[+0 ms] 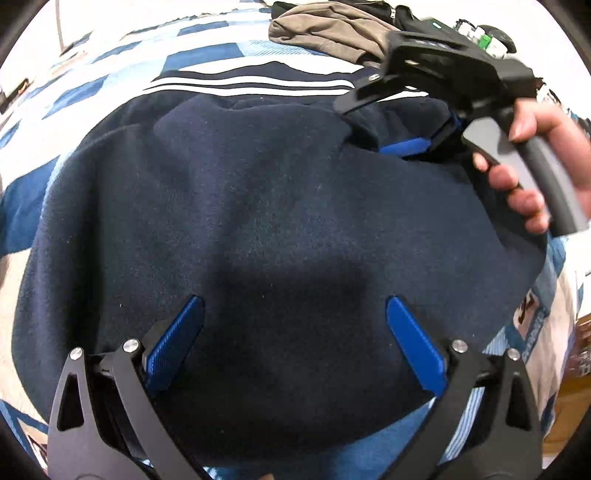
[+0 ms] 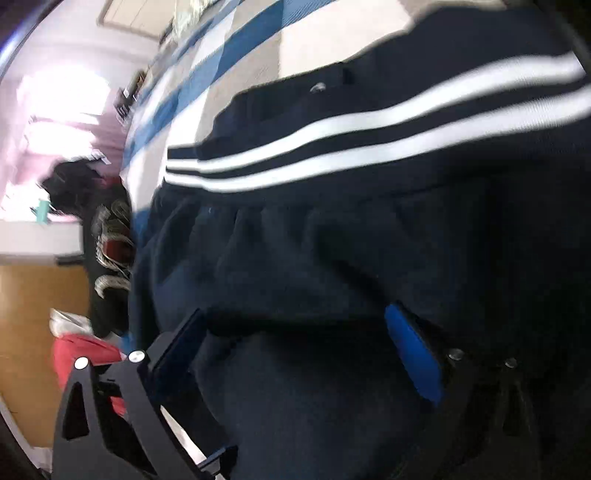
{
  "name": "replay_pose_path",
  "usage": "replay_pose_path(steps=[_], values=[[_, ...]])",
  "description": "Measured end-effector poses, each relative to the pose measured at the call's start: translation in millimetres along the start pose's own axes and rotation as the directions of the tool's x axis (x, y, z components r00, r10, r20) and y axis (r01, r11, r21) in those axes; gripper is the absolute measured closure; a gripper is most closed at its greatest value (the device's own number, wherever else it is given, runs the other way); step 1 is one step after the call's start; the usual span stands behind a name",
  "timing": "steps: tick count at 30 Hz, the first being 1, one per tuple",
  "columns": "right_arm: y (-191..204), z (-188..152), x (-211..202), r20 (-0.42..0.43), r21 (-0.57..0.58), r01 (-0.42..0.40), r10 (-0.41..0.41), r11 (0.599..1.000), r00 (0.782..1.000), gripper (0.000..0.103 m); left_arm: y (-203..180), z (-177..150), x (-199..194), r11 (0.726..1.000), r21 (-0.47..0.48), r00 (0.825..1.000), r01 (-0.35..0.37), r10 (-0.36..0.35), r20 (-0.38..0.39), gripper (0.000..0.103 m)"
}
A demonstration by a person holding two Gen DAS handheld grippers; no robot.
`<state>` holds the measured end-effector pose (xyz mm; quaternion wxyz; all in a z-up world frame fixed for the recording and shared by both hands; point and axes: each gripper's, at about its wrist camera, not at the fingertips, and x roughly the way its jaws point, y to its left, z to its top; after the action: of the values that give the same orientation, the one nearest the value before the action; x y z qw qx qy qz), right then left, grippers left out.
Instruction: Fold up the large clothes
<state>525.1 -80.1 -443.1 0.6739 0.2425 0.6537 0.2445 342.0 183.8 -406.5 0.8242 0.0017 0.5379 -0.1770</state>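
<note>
You are working over a navy fleece garment (image 1: 266, 206) that is lying spread across a bed with a blue-and-white patchwork quilt (image 1: 92, 88). The fabric is looking soft, matte and slightly fuzzy, with rounded folds near its top edge. Three white stripes (image 1: 251, 79) are running along a smoother navy band at the far side.

Your left gripper (image 1: 295, 332) is hovering low over the near half of the garment with its jaws spread wide, nothing between them. Its blue ribbed pads (image 1: 173, 343) are sitting on black angular metal arms.

Your right gripper (image 1: 417, 142) is reaching in from the right in the left wrist view, with your right hand (image 1: 528, 173) wrapping its grey handle. One blue pad is showing at a raised fold of fleece, but the tips are partly buried in dark cloth. The right wrist view is badly blurred; there the right gripper's pads (image 2: 413, 354) are standing apart with a ridge of navy fleece bunching between them, and you cannot tell whether they are pinching it.

Beyond the garment, a crumpled olive-brown cloth (image 1: 325, 29) is lying on the quilt. At the bed's edge a black printed garment (image 2: 110, 258) and something red (image 2: 85, 354) are showing, too smeared to identify.
</note>
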Motion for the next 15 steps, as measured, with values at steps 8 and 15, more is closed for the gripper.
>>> replay_pose_path(steps=[8, 15], values=[[12.3, -44.7, -80.8, 0.141, -0.046, -0.036, 0.042, 0.998, 0.989, 0.006, -11.1, 53.0, -25.5, 0.995, 0.011, 0.995, 0.098, -0.098, 0.015, 0.005], [-33.5, -164.1, -186.4, 0.494, 0.060, 0.138, -0.150, 0.989, 0.857, 0.005, -69.5, 123.0, -22.6, 0.928, 0.277, 0.966, 0.250, -0.257, -0.009, 0.005]])
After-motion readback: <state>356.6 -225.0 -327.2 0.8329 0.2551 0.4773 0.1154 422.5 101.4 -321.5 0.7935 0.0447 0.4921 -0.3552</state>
